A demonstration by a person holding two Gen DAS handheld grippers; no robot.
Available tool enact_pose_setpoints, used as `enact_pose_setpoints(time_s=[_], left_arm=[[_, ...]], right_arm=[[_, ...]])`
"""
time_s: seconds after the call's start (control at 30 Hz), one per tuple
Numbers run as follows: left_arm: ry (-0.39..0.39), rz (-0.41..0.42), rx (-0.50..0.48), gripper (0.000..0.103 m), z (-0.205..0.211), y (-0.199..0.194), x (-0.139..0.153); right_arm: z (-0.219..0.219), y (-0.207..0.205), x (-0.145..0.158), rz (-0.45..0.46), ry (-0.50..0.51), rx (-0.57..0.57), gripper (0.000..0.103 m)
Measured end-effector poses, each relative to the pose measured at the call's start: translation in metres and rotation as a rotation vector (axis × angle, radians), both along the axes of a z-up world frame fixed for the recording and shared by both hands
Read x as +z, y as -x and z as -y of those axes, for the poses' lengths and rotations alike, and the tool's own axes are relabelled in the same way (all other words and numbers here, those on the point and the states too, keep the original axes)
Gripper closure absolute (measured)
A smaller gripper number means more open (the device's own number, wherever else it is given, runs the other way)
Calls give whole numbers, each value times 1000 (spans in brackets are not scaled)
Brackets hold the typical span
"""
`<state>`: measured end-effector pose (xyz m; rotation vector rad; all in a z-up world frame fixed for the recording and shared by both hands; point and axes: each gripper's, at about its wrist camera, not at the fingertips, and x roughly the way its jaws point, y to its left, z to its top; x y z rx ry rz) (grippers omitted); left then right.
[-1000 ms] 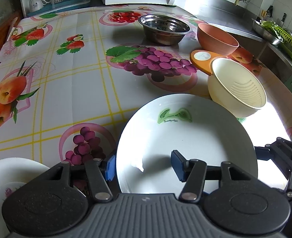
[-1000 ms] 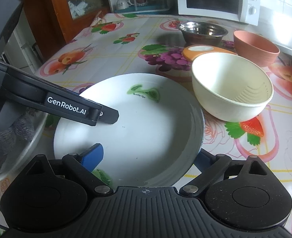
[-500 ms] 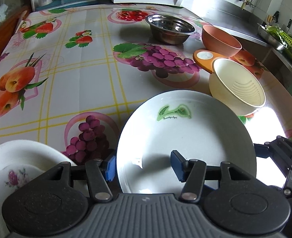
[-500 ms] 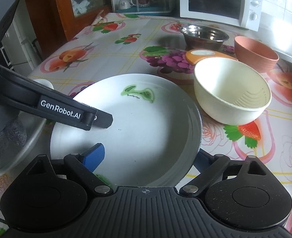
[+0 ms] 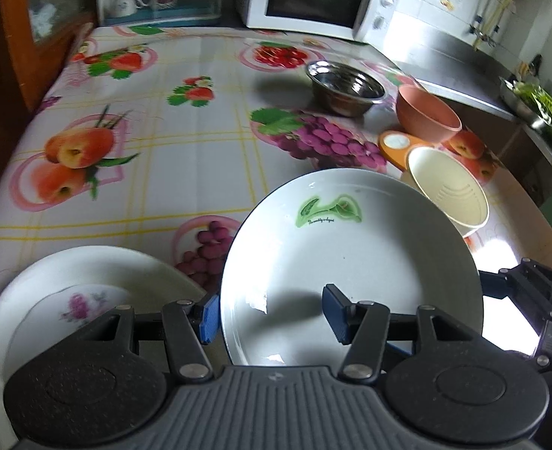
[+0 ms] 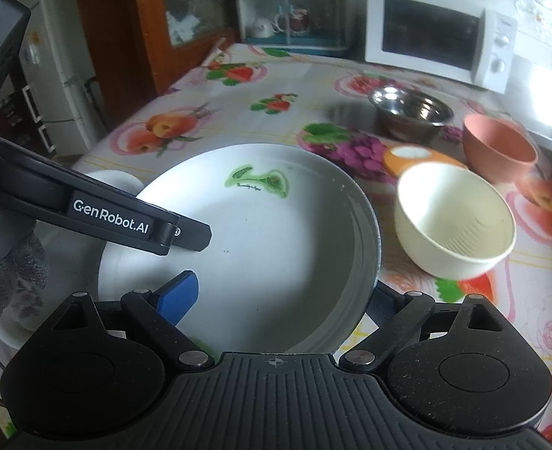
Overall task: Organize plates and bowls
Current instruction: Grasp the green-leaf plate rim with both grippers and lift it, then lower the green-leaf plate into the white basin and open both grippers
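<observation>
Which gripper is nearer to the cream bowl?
Right. The right gripper straddles the white plate's edge on the side facing the cream bowl. The left gripper straddles the plate's opposite edge, beside the flowered plate.

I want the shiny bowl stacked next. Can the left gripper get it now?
Probably not yet. The left gripper straddles the rim of the big white plate, and the metal bowl sits far across the table.
</observation>
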<state>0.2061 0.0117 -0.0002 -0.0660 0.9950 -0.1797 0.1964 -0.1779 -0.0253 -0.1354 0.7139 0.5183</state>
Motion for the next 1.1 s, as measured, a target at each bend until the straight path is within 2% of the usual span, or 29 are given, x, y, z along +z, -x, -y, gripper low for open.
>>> enact_pose_setpoints(time_s=[0.3,0.5,0.8,1.1], left_arm=[[-15,28,102,47,-39,28,24],[-18,28,184,47,-74,45,28],[-7,-1,284,47,-118,67,18],[8,-39,331,47,-139,76,2]], right_arm=[[-36,12,19,39,-3,93,10],[-68,16,21,44,-7,170,10],[-108,25,11,24,5,263,10],[-128,34,-1,6,32,309,10]])
